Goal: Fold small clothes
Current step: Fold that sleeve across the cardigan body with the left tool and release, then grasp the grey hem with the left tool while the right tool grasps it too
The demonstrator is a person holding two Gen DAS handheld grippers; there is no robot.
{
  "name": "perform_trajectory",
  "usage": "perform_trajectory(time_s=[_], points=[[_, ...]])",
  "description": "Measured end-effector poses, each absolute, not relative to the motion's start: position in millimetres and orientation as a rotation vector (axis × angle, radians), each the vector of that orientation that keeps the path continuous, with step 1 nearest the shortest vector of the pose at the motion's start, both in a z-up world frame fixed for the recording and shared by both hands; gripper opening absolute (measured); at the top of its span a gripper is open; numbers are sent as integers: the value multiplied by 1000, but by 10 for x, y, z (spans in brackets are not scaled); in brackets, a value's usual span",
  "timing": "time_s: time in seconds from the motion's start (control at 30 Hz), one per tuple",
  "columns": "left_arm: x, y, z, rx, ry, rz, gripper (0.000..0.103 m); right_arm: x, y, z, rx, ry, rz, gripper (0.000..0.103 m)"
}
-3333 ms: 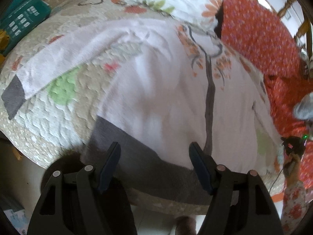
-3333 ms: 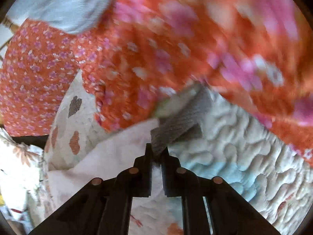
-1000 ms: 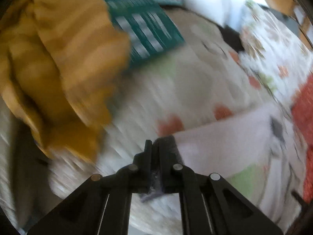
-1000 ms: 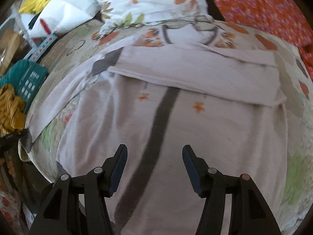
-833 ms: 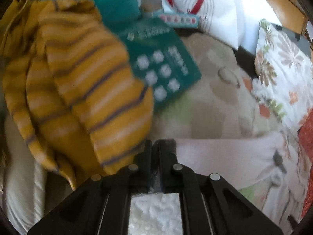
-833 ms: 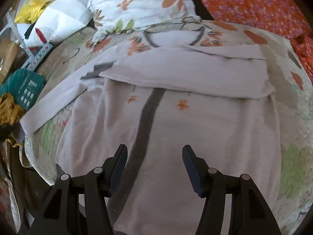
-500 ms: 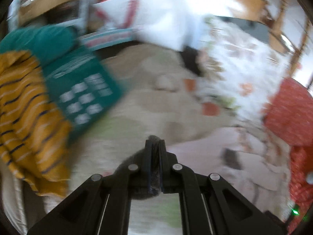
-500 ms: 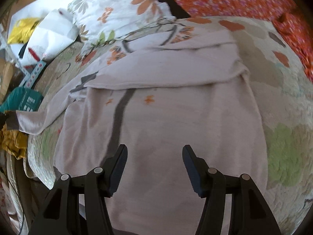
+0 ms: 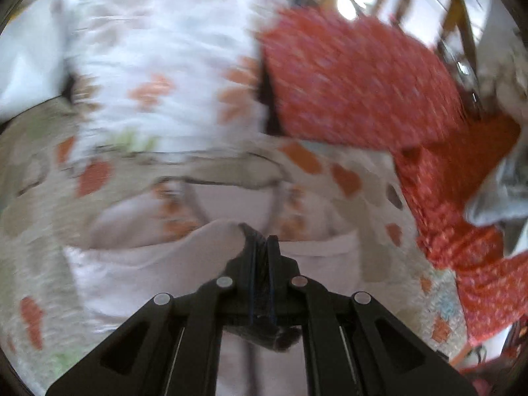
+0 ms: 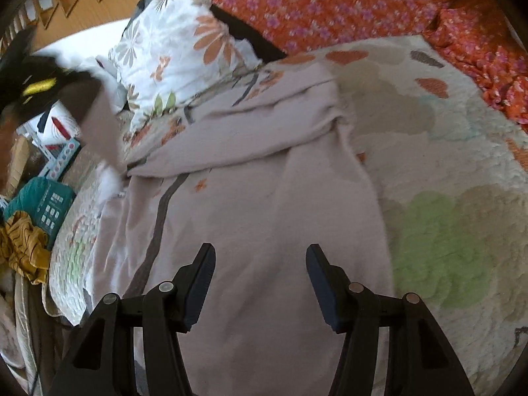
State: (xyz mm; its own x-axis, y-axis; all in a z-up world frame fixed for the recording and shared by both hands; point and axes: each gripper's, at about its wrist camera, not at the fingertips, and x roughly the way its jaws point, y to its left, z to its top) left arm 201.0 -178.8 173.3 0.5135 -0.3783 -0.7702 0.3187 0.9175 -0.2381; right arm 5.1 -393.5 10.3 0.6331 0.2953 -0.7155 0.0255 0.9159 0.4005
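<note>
Quilted bedding with orange, tan and green patches covers the bed (image 10: 462, 165), and a pale pinkish-white garment (image 10: 257, 204) with a dark vertical stripe is spread over it.

Right wrist view, from left to right: at the far left edge a mustard striped cloth (image 10: 23, 247) is bunched beside a teal printed item (image 10: 46, 204). Above them, in the upper left of the frame, the left gripper (image 10: 39, 85) is seen as a dark blurred shape, and the garment's sleeve (image 10: 102, 125) is lifted from the bed, its dark grey cuff (image 10: 81, 97) at that gripper. To the right of this a white floral pillow (image 10: 184, 49) is propped at the head of the bed. Across the middle the garment is laid with its other sleeve folded over the chest. At the bottom centre the right gripper (image 10: 260, 270) is held above the garment's lower part, its jaws spread and nothing pinched between them. A red-orange flowered fabric (image 10: 330, 3) is stretched along the top and right.

Left wrist view, heavily blurred: the floral pillow (image 9: 158, 66) is seen at the upper left and the garment (image 9: 132, 270) across the lower middle. At the bottom centre the left gripper (image 9: 260, 241) has its jaws pressed together, pinching the dark cuff (image 9: 277, 338), with the sleeve (image 9: 211, 241) draped from the left of the tips. The red-orange fabric (image 9: 356, 79) fills the right.
</note>
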Motion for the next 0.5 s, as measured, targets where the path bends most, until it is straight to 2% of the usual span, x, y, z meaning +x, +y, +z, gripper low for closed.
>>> perform_trajectory(time_s=[0.1, 0.23, 0.4, 0.43, 0.5], points=[[2122, -2396, 1450, -7, 991, -456, 6, 80, -4105, 10, 473, 891, 150, 61], [2196, -2765, 1066, 37, 1065, -489, 7, 94, -4247, 24, 501, 873, 136, 63], [2142, -2535, 872, -88, 1142, -529, 43, 131, -4285, -6, 525, 878, 138, 63], [2103, -2462, 904, -91, 1131, -527, 45, 133, -4273, -1, 520, 878, 137, 63], [1996, -2229, 1012, -88, 1097, -511, 58, 132, -4252, 0, 508, 880, 134, 64]])
